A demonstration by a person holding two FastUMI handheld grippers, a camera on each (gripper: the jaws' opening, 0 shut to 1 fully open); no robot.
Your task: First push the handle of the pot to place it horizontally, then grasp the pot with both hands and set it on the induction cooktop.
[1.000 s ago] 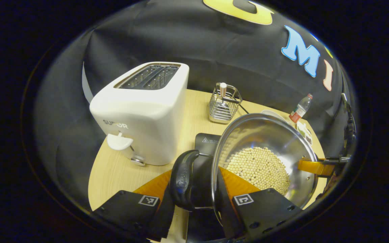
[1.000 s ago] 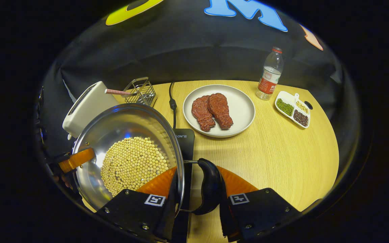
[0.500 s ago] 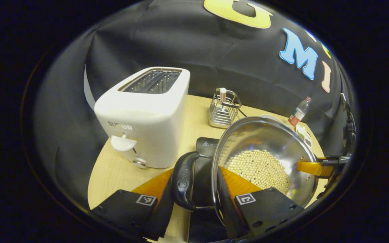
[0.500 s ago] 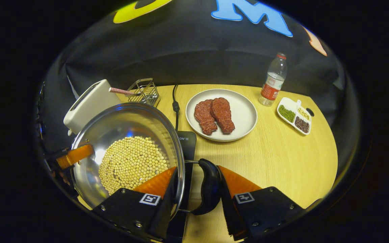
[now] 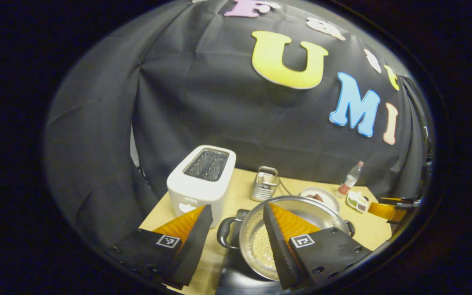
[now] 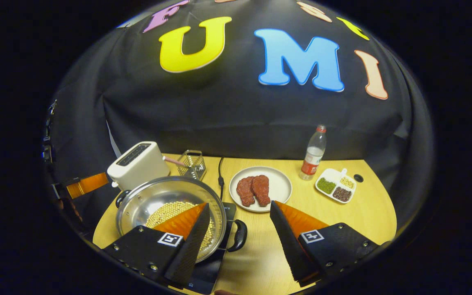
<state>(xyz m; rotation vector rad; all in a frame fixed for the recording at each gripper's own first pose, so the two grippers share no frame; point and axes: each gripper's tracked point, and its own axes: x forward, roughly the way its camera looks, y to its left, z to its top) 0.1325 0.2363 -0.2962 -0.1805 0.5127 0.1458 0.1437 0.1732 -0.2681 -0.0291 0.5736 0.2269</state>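
While both grippers [image 5: 236, 213] [image 6: 240, 211] hang spread, toaster [image 6: 138, 164] and plate [image 6: 279, 189] flank the pot [image 6: 154, 200].

One pot [image 6: 170, 205] of pale beans, with two black handles, one at its left [image 6: 122, 198] and one at its right [image 6: 239, 235]; one black cooktop [image 6: 207, 270] under it; one white toaster [image 6: 138, 164] with two slots; one wire basket [image 6: 192, 163]; one plate [image 6: 279, 189] bearing two red meat pieces [image 6: 253, 190]; one bottle [image 6: 313, 153]; one divided dish [image 6: 335, 189] with three compartments; two grippers, right [image 6: 239, 223] and left [image 5: 236, 223]; one bench [image 6: 342, 221].
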